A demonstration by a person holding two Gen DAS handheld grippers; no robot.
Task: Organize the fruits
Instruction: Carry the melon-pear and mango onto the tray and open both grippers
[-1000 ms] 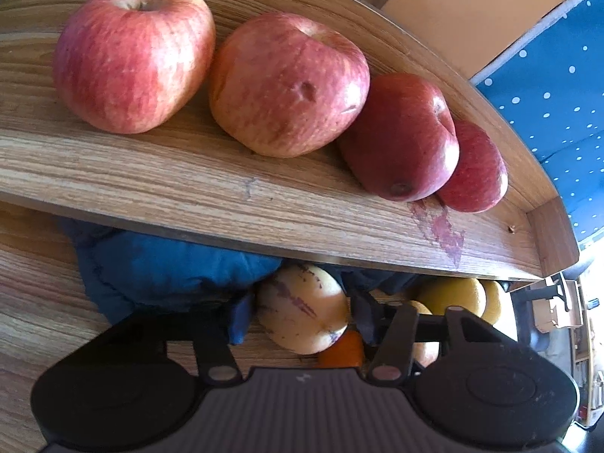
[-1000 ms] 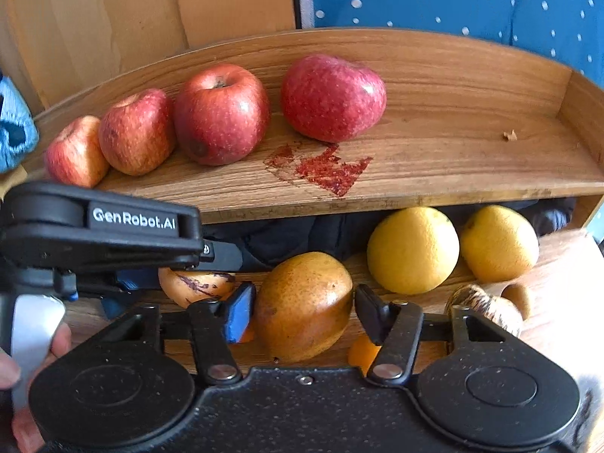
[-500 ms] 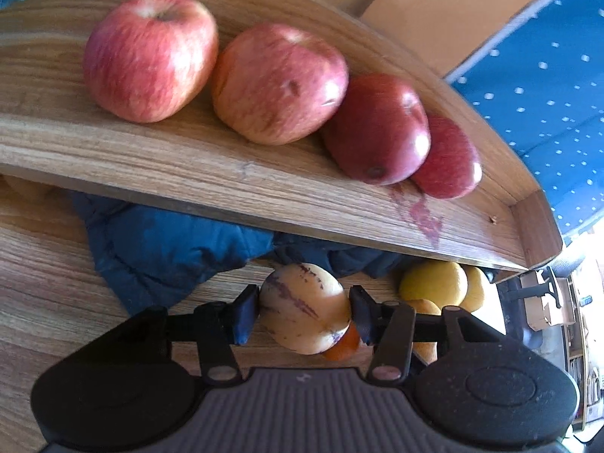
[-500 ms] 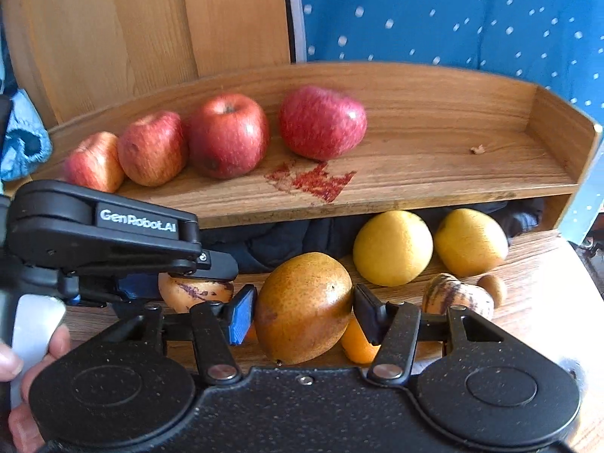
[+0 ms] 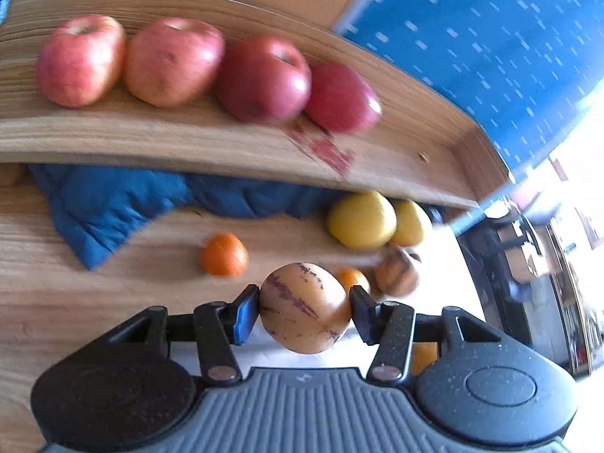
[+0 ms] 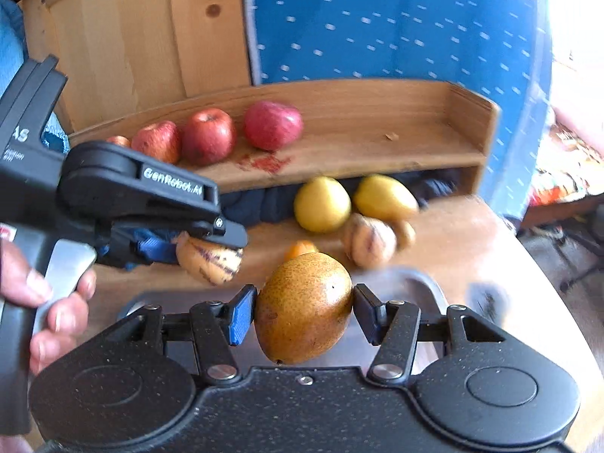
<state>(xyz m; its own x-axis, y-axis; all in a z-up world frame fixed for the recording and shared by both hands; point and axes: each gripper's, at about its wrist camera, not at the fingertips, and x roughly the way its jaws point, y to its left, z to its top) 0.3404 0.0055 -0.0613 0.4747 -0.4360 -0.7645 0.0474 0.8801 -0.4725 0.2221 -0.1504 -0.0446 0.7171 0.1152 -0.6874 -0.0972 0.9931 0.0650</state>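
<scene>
Four red apples point(image 5: 211, 71) already lie in a row on the wooden shelf point(image 5: 396, 158), at about 11 o'clock in the left wrist view, so this part looks done. The right half of the shelf is bare. Under the shelf, on the surface point(image 5: 75, 283), more fruit waits: a small orange point(image 5: 223, 255) at 10 o'clock from the left tongs point(image 5: 305, 309), two yellow fruits point(image 5: 360, 221) at 1 o'clock, and a second striped fruit point(image 6: 368, 241) near them. I judge the task is about halfway.

The left tongs are clenched on a striped melon-like fruit point(image 5: 305, 307), both pads touching its sides, lifted above the surface. The right tongs point(image 6: 304, 309) grasp a brown pear point(image 6: 304, 307) in the same way, closed only to the width of the fruit.
</scene>
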